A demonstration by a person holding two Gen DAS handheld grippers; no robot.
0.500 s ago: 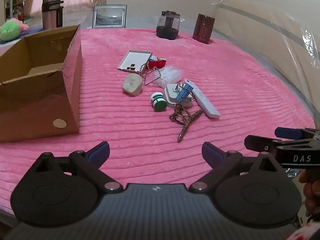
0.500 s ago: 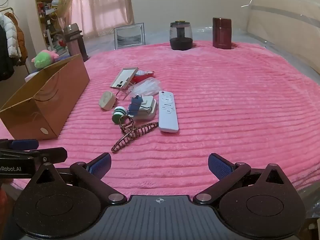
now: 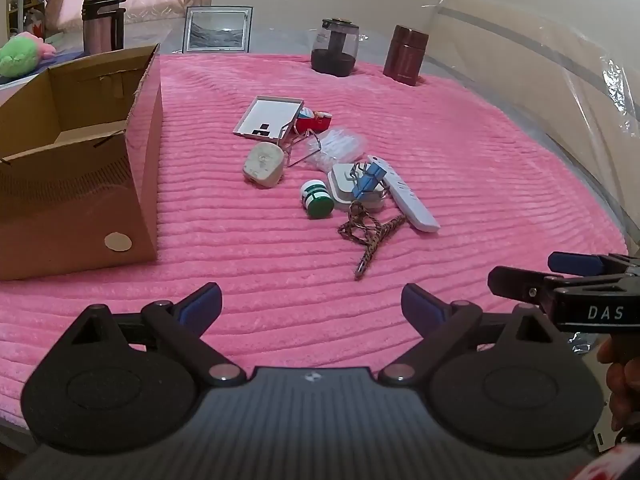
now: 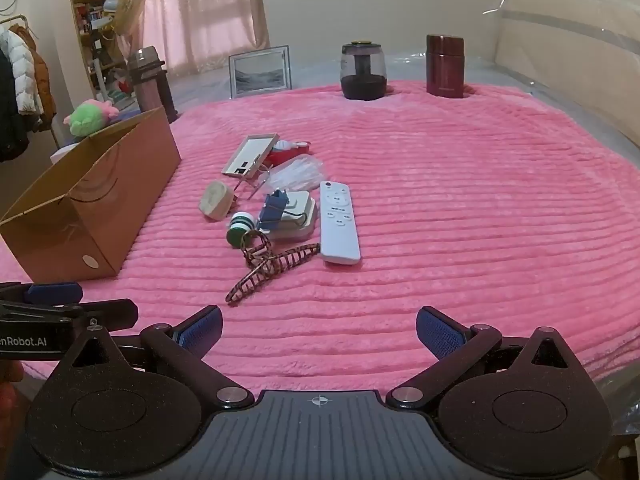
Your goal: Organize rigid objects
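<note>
With both the left gripper point(image 3: 311, 306) and right gripper point(image 4: 319, 330) wide and empty, the pile point(image 4: 288, 216) beside the box point(image 4: 100, 216) could snag: the clip point(image 4: 272, 204) overlaps the 1 charger point(image 4: 298, 216) underneath.

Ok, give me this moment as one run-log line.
left claw: open, empty | right claw: open, empty | cardboard box: empty | hair clip: nearest, untouched

pink blanket point(image 4: 440, 208), clutter point(image 4: 288, 216), box point(image 4: 92, 208)
</note>
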